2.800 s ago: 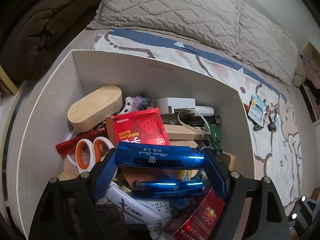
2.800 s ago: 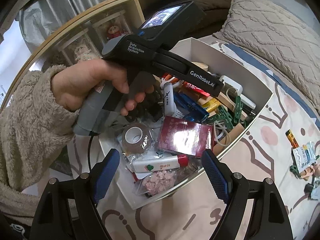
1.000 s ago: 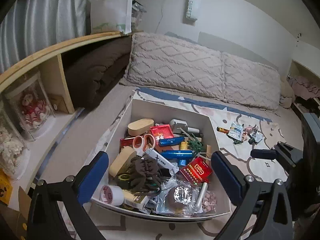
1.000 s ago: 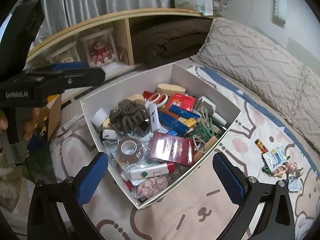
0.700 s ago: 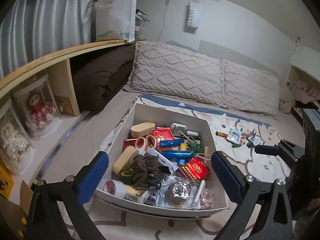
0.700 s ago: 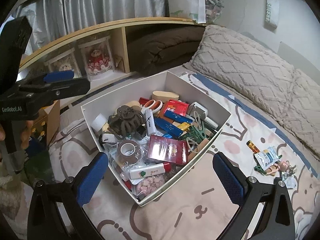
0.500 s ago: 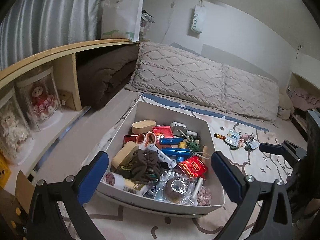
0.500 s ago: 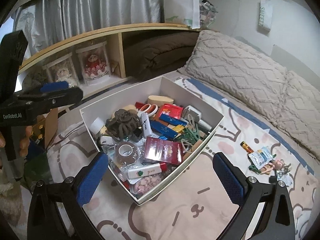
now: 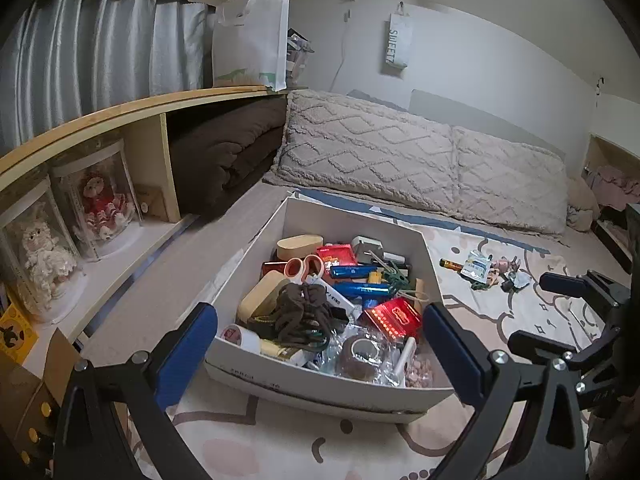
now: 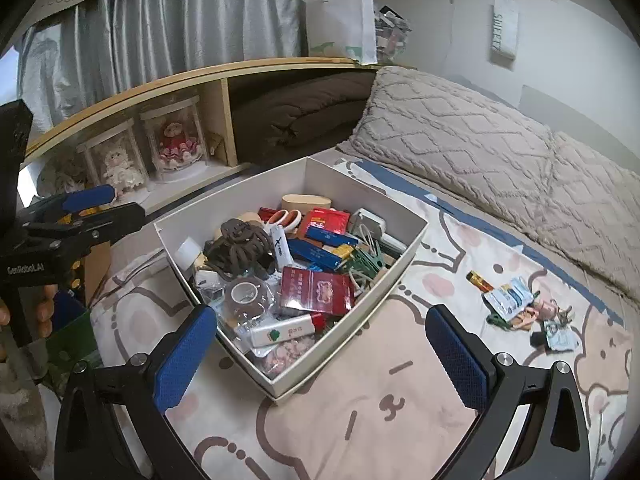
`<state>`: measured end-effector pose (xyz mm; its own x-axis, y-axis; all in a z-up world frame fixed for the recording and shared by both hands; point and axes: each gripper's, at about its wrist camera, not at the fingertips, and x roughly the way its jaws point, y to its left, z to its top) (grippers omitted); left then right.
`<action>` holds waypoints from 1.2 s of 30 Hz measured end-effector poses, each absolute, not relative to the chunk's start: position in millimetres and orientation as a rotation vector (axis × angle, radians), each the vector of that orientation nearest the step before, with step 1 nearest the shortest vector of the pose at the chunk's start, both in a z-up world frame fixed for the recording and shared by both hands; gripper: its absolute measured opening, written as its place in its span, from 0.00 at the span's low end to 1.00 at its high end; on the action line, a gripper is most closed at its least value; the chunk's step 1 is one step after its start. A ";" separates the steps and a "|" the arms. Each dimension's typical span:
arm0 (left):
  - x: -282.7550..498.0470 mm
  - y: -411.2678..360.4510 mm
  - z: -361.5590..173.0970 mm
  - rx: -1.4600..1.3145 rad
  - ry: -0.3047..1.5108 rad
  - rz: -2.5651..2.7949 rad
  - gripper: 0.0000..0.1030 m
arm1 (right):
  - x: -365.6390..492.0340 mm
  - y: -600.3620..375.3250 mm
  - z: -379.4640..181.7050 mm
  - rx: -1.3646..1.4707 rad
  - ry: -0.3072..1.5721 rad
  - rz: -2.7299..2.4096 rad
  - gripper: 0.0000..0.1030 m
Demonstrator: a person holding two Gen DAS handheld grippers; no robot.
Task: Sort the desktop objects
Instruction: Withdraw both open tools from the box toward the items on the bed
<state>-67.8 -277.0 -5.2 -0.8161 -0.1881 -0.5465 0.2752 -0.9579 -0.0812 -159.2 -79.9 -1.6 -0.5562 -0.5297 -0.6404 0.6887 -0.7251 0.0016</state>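
A bed (image 10: 400, 420) spread with a cartoon-print sheet fills the room, two knitted beige pillows (image 9: 400, 160) lined along the wall at 12 o'clock and a wooden shelf (image 9: 120, 108) at 10 o'clock holding a folded brown blanket (image 9: 228, 152) and two boxed dolls (image 10: 176, 140), grey curtains (image 9: 100, 60) and a white paper bag (image 9: 250, 40) above it; at the centre sits a white box (image 10: 288, 384) heaped with desktop objects, among them a brown claw clip (image 10: 240, 246), a red packet (image 10: 316, 290), blue cases (image 9: 362, 290) and a tape roll (image 10: 246, 294); a smaller scatter of packets and trinkets (image 10: 520, 308) lies on the sheet at 3 o'clock; the left gripper (image 9: 320, 356) and right gripper (image 10: 320, 356) hover short of the box, jaws spread wide, both empty
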 end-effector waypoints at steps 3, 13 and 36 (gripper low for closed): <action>-64.1 -271.8 -6.7 0.810 0.221 -2.765 1.00 | -156.0 -74.0 -3.4 0.820 0.315 -2.285 1.00; -62.4 -250.7 -7.0 0.815 0.210 -2.782 1.00 | -150.3 -53.4 -3.7 0.809 0.288 -2.344 1.00; -102.6 -148.2 -1.6 0.883 0.132 -2.917 1.00 | -153.3 51.9 -4.7 0.838 0.243 -2.526 1.00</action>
<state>-102.6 -148.2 -1.6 -0.8288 -0.0617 -0.5562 0.1117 -0.9921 -0.0565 -153.3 51.9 -4.7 -0.7057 -0.3739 -0.6018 0.4817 -0.8761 -0.0207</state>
